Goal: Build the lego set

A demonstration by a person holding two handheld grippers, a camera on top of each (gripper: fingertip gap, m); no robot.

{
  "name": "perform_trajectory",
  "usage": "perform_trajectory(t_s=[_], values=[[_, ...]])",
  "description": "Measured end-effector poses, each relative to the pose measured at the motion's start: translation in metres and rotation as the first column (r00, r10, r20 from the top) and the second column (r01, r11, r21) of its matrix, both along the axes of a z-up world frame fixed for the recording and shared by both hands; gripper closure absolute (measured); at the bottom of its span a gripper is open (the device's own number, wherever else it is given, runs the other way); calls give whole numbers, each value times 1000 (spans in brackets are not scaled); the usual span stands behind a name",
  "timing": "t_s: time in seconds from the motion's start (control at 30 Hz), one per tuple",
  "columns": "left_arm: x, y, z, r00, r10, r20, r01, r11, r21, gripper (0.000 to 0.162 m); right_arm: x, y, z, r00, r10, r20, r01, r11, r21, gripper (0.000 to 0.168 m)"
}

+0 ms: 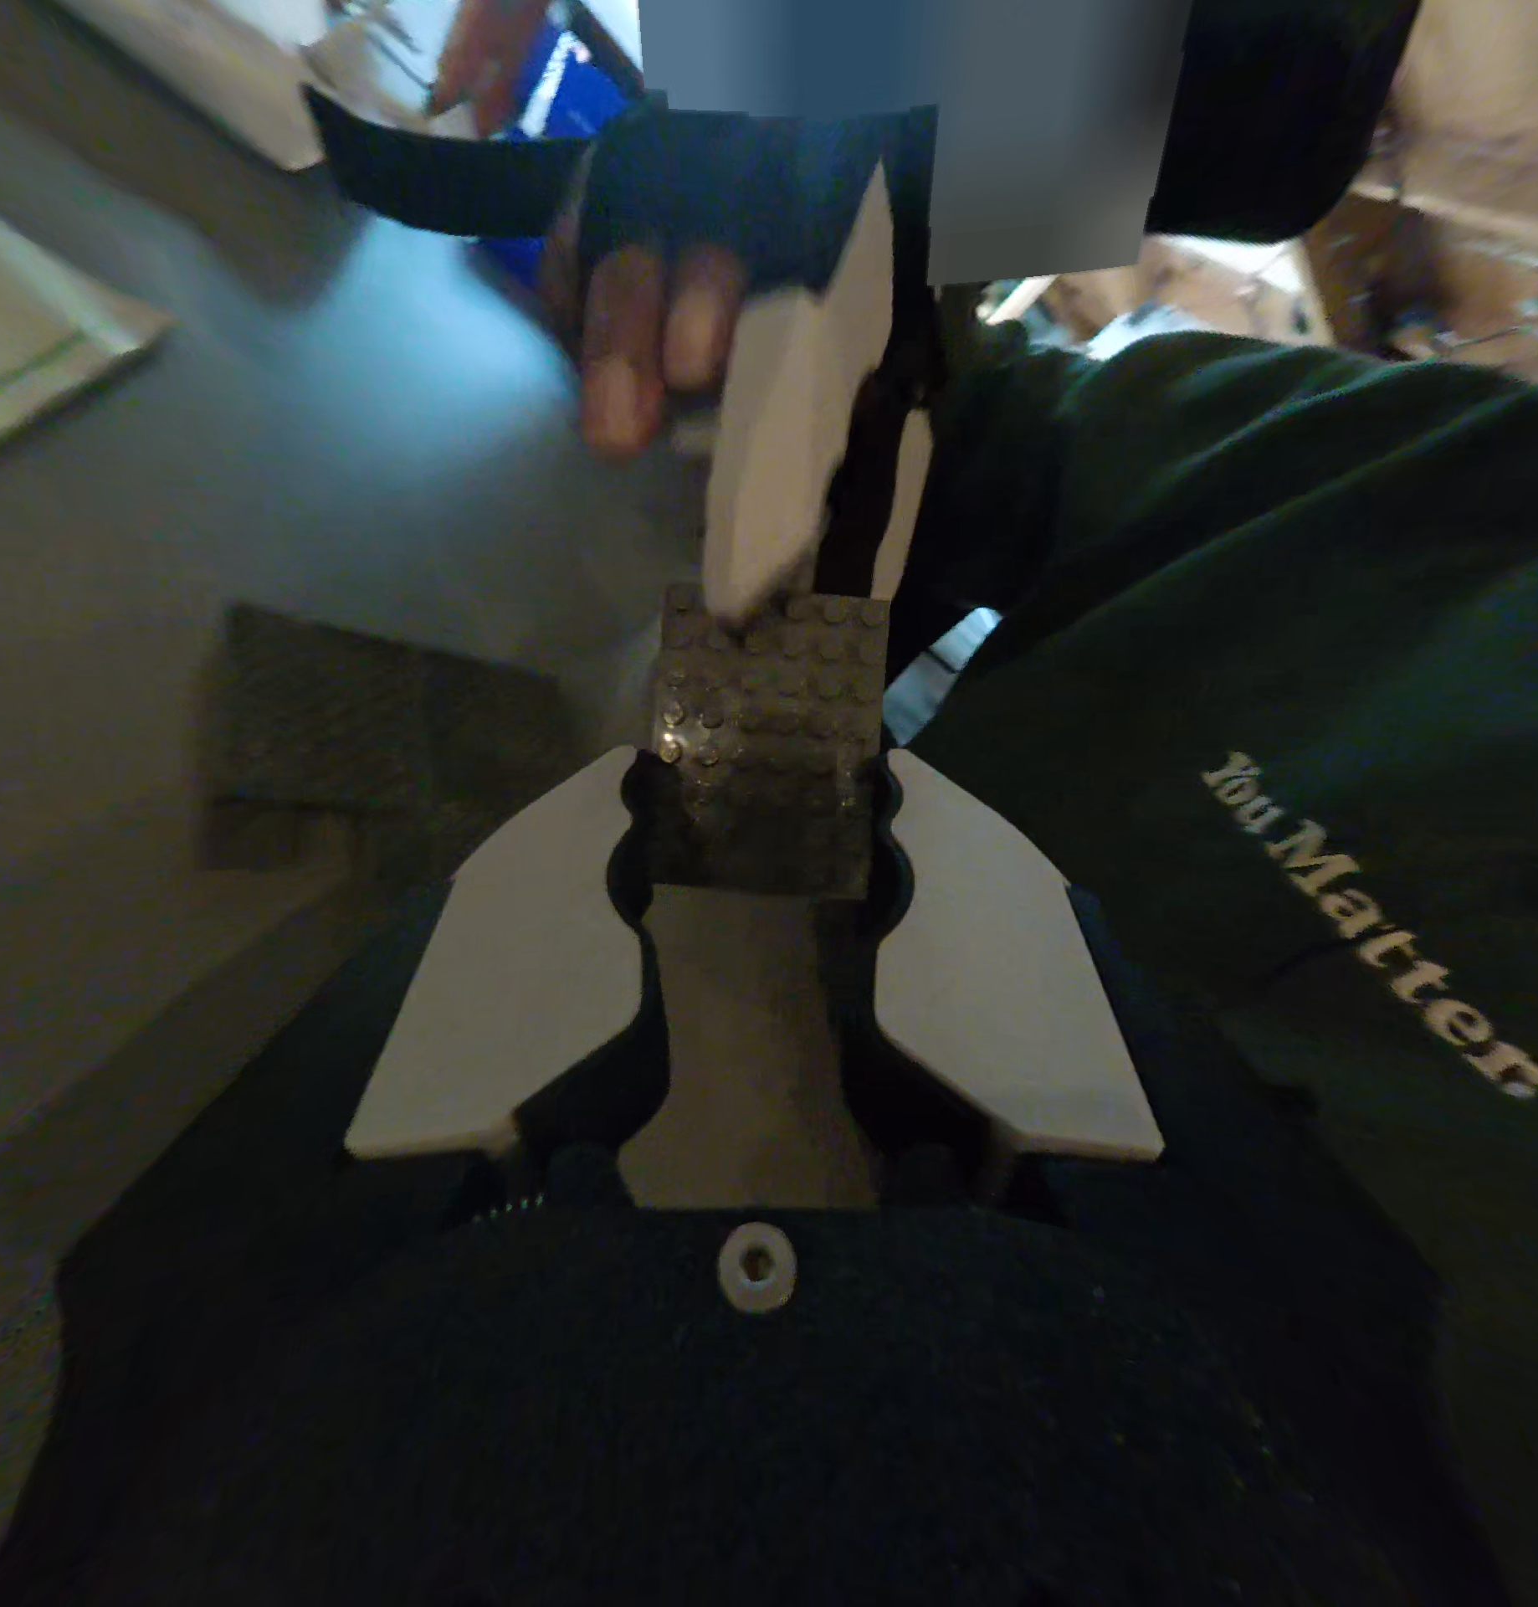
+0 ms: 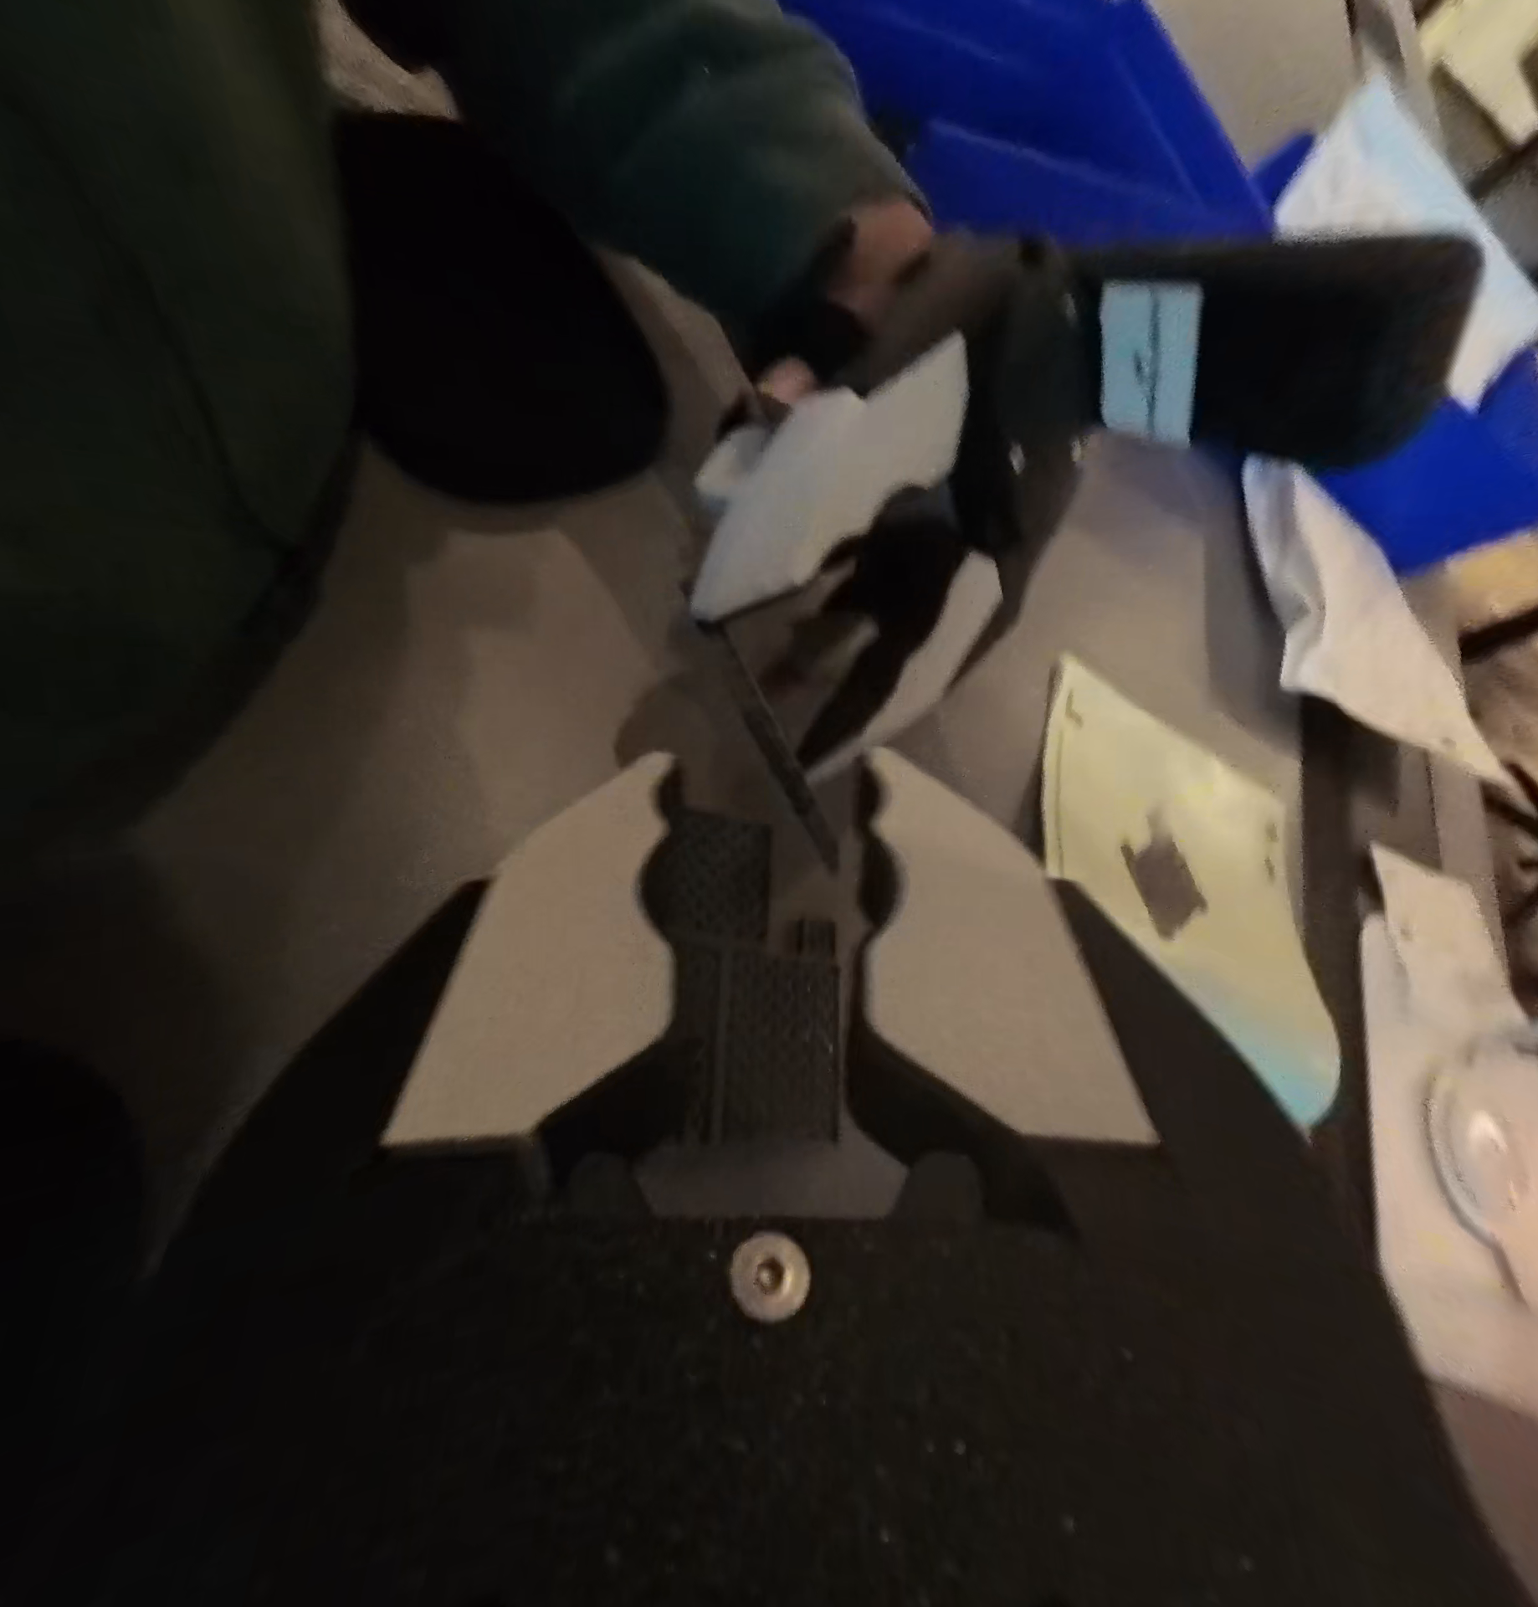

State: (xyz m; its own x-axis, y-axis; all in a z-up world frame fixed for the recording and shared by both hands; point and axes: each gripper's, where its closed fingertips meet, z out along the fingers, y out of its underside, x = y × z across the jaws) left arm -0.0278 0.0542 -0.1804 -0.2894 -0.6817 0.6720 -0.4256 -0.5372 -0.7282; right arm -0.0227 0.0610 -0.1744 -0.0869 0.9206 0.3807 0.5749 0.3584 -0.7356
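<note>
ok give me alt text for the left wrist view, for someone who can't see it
The left gripper clamps the near end of a dark grey studded Lego plate between its white fingers, held above a grey table. The right gripper comes in from above, its tip touching the plate's far edge. A person's dark green sleeve fills the right side.

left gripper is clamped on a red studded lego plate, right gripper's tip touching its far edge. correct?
Not quite: the plate is dark grey, not red, as the left wrist view shows. The rest holds: the left gripper is shut on it, and the right gripper touches its far edge.
</note>
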Motion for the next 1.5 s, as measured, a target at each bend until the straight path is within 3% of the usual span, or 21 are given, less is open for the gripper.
perform_trajectory(t_s=[0.07,0.17,0.3,0.47,0.57,0.77,0.93,1.03,1.2,1.5], values=[[2,-4,2,1000,-8,7,8,1000,1,114,0,-3,3,1000,24,2,-24,1000,-11,160],[0,-3,7,1000,10,21,-10,1000,12,124,7,-2,6,998,20,55,-12,990,-143,164],[-8,0,2,996,63,-58,-50,978,204,117,23,4,4,982,36,185,28,943,-332,164],[3,-5,-10,978,149,-147,-90,934,347,123,20,-7,-7,959,137,248,59,761,-646,164],[10,-17,-21,974,139,-181,-68,934,351,135,16,-16,-16,953,181,244,54,689,-723,164],[13,-17,-32,977,152,-152,-124,975,183,158,18,-7,-20,982,78,171,69,697,-714,159],[-1,29,-22,949,301,-94,-304,953,-8,158,47,28,-9,979,-122,161,189,834,-518,125],[-9,56,-25,913,395,-106,-407,900,-152,158,66,30,-9,968,-177,177,239,859,-453,108],[-14,68,-38,893,429,-139,-449,871,-201,158,92,21,-21,956,-247,161,294,836,-464,108],[-15,77,-50,899,391,-198,-426,884,-192,158,110,12,-34,946,-302,121,319,789,-525,113]])
